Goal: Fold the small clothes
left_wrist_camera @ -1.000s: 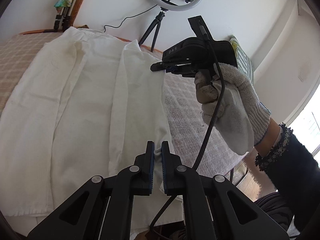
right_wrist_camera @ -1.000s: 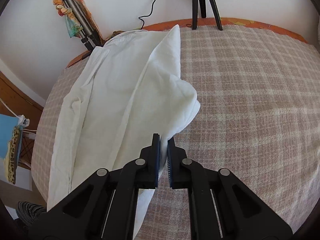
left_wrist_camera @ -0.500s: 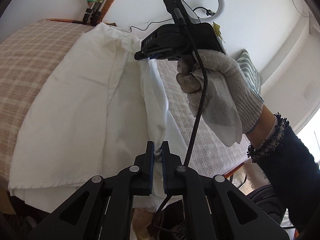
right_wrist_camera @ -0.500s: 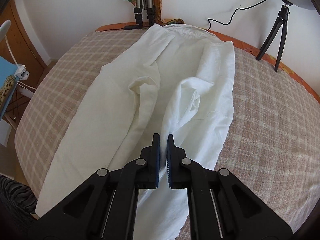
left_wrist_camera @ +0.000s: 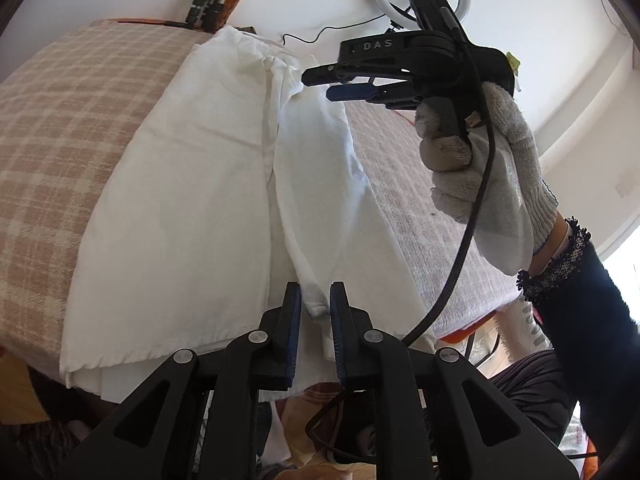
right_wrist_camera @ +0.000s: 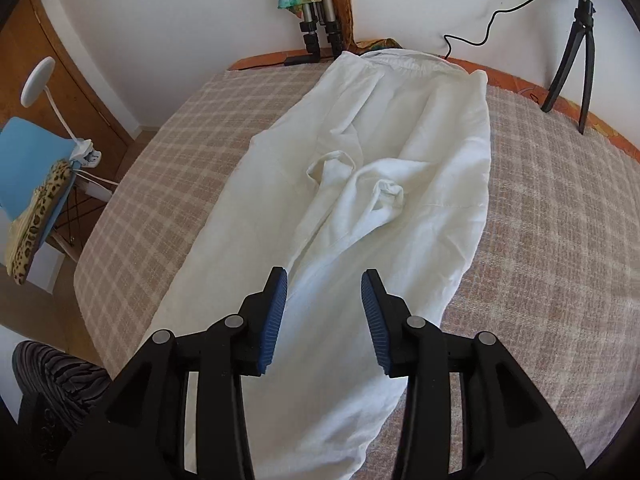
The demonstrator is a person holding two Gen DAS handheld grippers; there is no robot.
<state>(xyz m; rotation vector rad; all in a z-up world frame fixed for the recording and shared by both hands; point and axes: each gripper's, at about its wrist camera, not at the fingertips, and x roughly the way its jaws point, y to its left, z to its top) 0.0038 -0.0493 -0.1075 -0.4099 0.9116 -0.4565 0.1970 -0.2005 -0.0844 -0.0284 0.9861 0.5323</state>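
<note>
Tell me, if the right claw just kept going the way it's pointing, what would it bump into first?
Most likely the white garment spread on the checked bed cover. The right claw, its jaws opening with nothing pinched between them, aims down at the cloth, with nothing else visibly between, though depth is hard to judge.

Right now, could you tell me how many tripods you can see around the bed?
2. A ring-light tripod stands at the bed's far right edge. A second tripod, cloth-draped, leans on the wall behind the white garment. More may be hidden outside the views.

Bed [right_wrist_camera: 560,208] with beige plaid cover, white garment [right_wrist_camera: 360,240] spread lengthwise, tripod [right_wrist_camera: 576,52] at far edge
</note>
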